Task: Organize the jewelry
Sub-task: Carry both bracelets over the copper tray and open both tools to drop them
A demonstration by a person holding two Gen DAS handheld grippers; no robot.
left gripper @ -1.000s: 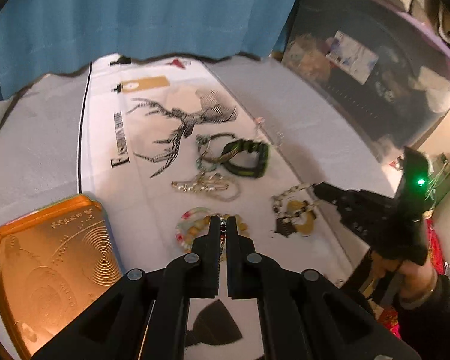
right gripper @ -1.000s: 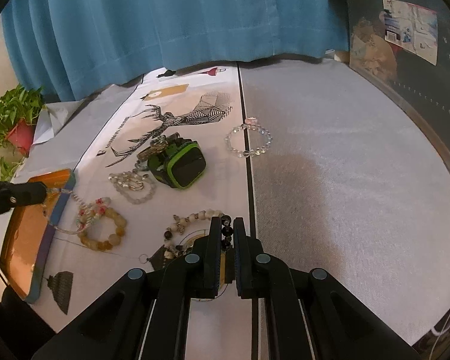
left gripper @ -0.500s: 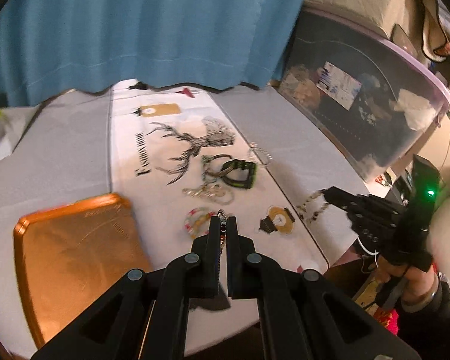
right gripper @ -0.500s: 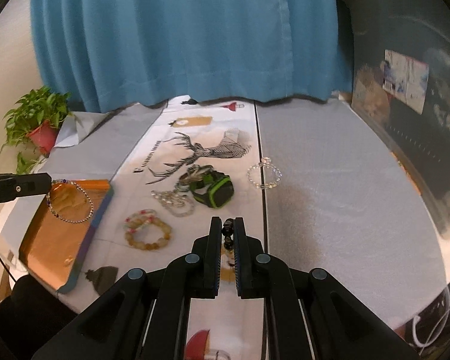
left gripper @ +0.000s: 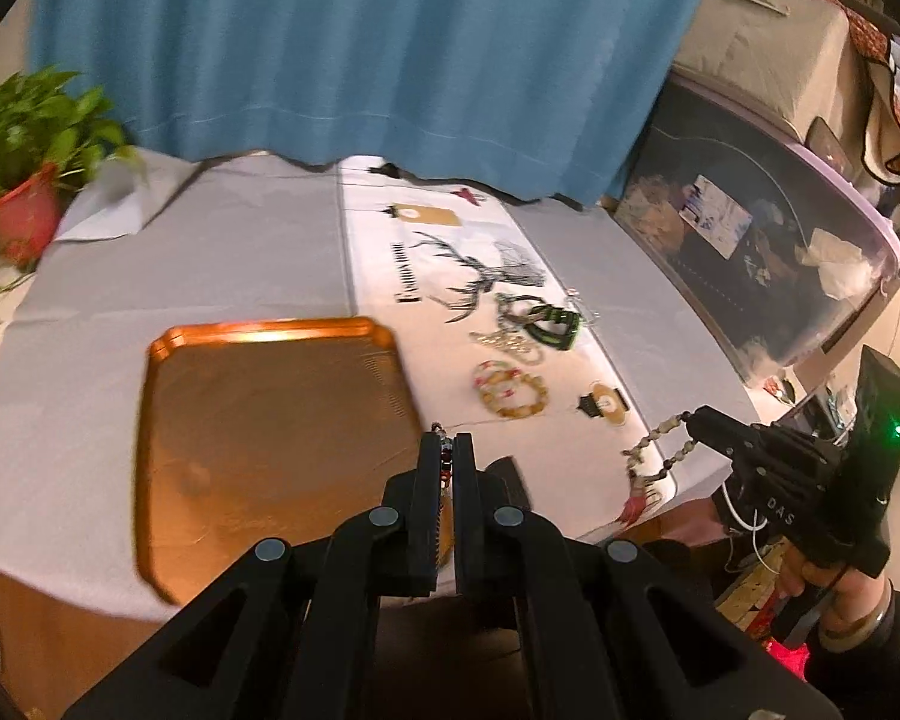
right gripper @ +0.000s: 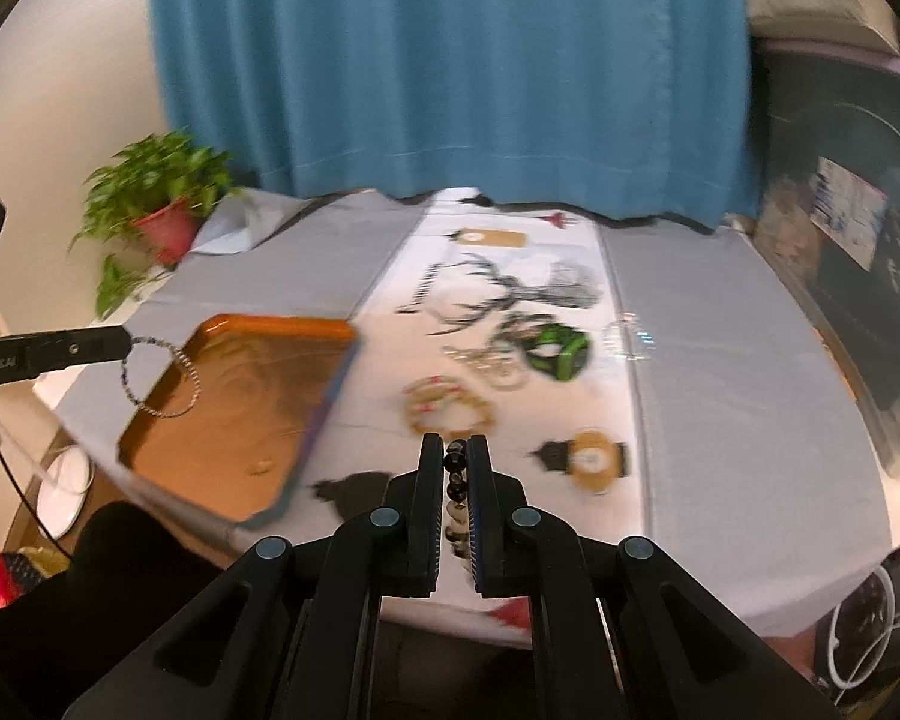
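1. Thin beaded bracelet hangs as an open loop from the tip of the left gripper, above the near-left corner of the orange tray; not touching the tray. In the left wrist view only a few beads show, pinched between the closed fingers.
2. Left gripper: clamped on that thin beaded bracelet, jaws nearly together.
3. Bead necklace with tassel dangles from the right gripper, off the table's near-right edge in the left wrist view; reddish tassel at the bottom end. In the right wrist view dark and pale beads sit stacked between the fingers.
4. Right gripper: closed on the bead necklace, narrow gap filled by beads.
5. Orange tray lies flat on the grey tablecloth, left of the white runner with the deer print. Nothing clearly readable inside; blurred.
6. On the runner, apart from the tray: amber bead bracelet, silvery chain pile, black-and-green watch just beside the chain pile.
7. Clear bead bracelet on the runner's right edge, blurred.
8. Potted plant at far left, blue curtain behind the table.
9. A hand grips the right gripper's handle, lower right of the left wrist view.
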